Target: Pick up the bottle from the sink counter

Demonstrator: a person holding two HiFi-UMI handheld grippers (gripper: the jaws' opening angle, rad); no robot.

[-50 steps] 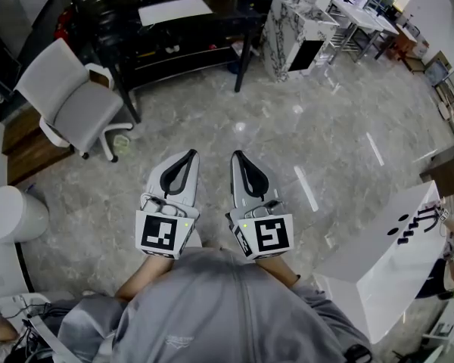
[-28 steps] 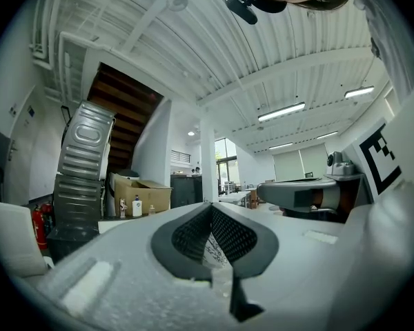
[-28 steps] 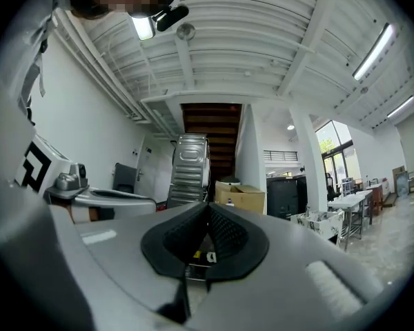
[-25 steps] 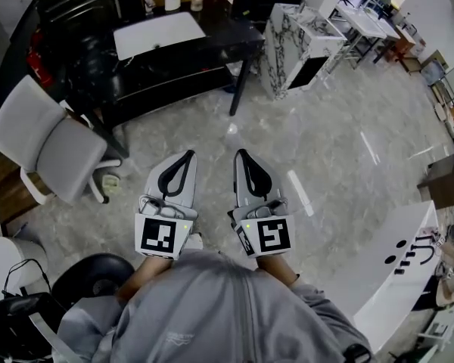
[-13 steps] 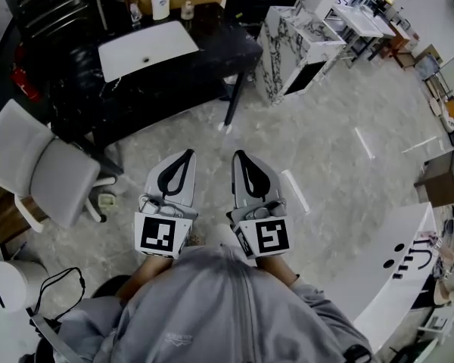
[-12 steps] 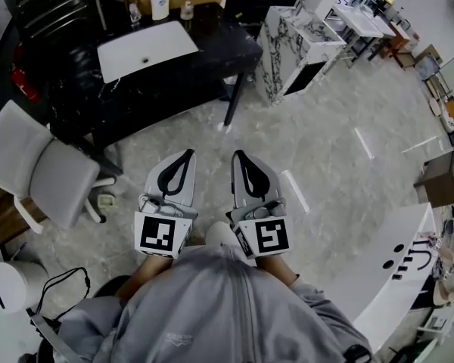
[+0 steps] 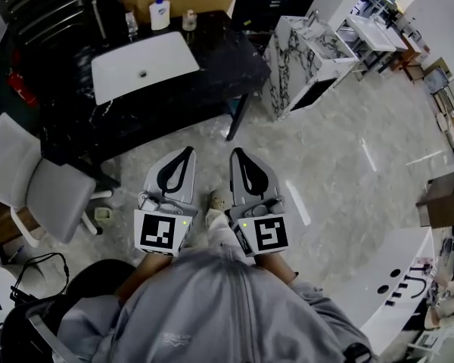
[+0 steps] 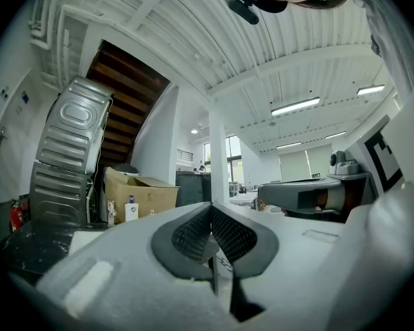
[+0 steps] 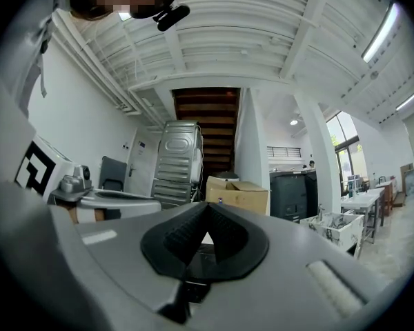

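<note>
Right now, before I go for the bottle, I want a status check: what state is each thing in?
left gripper: jaws shut, holding nothing.
right gripper: jaws shut, holding nothing.
pump bottle: upright on the counter behind the sink, untouched.
small bottle: upright, right of the pump bottle.
cardboard box: flaps open.
office chair: upright, nobody seated.

Head view steeply down on floor [image 7: 325,150] and counter [image 7: 212,59], both gripper views low, level, facing forward, all three sharing the distant cardboard box [image 8: 152,195]
</note>
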